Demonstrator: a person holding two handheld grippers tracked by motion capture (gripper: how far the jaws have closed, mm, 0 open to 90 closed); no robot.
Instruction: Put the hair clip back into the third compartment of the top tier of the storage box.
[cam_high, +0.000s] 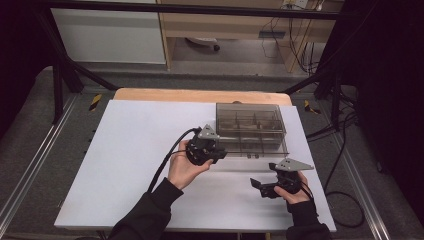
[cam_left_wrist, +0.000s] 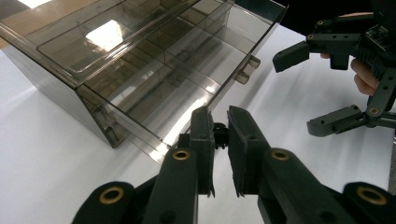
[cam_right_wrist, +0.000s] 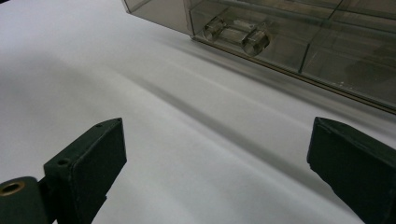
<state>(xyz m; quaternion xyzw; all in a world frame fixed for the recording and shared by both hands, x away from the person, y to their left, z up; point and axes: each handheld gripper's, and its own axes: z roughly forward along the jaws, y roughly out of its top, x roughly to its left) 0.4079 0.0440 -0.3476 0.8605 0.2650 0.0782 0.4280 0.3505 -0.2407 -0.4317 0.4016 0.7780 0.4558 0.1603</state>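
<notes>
White sheet (cam_high: 130, 165) over a wooden table top (cam_high: 150, 95), black frame rails around it, grey floor and a light wood cabinet (cam_high: 225, 25) behind. Smoke-tinted clear plastic organizer box (cam_high: 250, 120) sits on the far right part of the sheet, its divided drawer (cam_high: 252, 145) pulled partway out toward the person, compartments look empty as far as I can tell. Drawer front has a clear bar handle (cam_right_wrist: 236, 35) on two round posts, seen close in the right gripper view. Left gripper (cam_high: 219, 152) is at the drawer's near-left corner, held in the person's left hand (cam_high: 185, 167), cable (cam_high: 167, 160) trailing back over the sheet. In the left gripper view its jaws are drawn nearly together with only a thin slit between them, tips right at the drawer's corner edge; can't tell if the thin wall is actually pinched or just touched. Right gripper (cam_high: 256, 186) sits on the sheet near the front right, well short of the drawer, grey triangular plate (cam_high: 292, 164) on top, right hand (cam_high: 295, 192) wrapped round the body. Its jaws are spread wide, nothing between them, bare sheet under them in its own view. It also shows top right in the left gripper view (cam_left_wrist: 299, 88), jaws apart, fingers (cam_left_wrist: 362, 74) visible behind it. Grippers are near each other but apart.
</notes>
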